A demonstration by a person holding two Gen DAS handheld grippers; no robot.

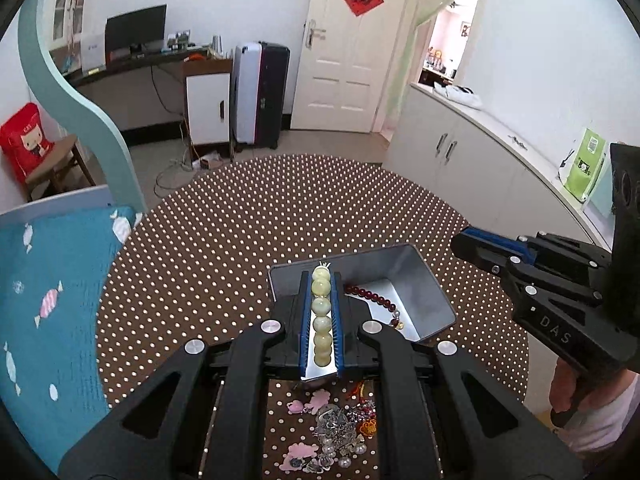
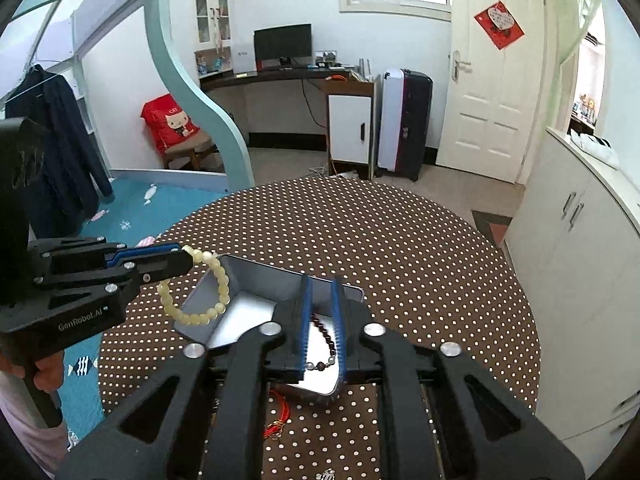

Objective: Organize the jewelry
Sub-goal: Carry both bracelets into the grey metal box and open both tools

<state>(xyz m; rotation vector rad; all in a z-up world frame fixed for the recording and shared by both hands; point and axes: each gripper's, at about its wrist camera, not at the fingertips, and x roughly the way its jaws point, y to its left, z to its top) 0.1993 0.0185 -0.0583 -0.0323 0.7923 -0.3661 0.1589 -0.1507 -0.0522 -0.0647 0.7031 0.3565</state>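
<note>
A: Where's the jewelry right now?

B: The pale bead bracelet (image 2: 196,288) hangs from the left gripper (image 2: 188,260), whose jaws are clamped on a few of its beads, with the loop dangling over the near corner of the metal tin (image 2: 256,276). A dark red bead bracelet (image 1: 374,298) already lies on the floor of that tin.

A: And the other tool?

B: The right gripper (image 2: 320,320) sits over the tin, its jaws a little apart. The red bracelet shows between them, but they don't press on it, so I'd call that one released.

A: So which step is this?

B: Dropping pieces into the tin, I'd judge. The pale bracelet comes next: carry it in over the tin's middle, lower it, then open the jaws so it falls clear of the rim.

A: Much left to do?

B: Yes. A heap of charms and pearls (image 1: 336,428) waits on the dotted tablecloth (image 1: 280,216), along with a red cord (image 2: 276,416).

A: Any writing?

B: "GenRobot.AI" on the left tool's body and "DAS" on the right one's. The red door hanging (image 2: 500,24) has marks too small to read.
</note>
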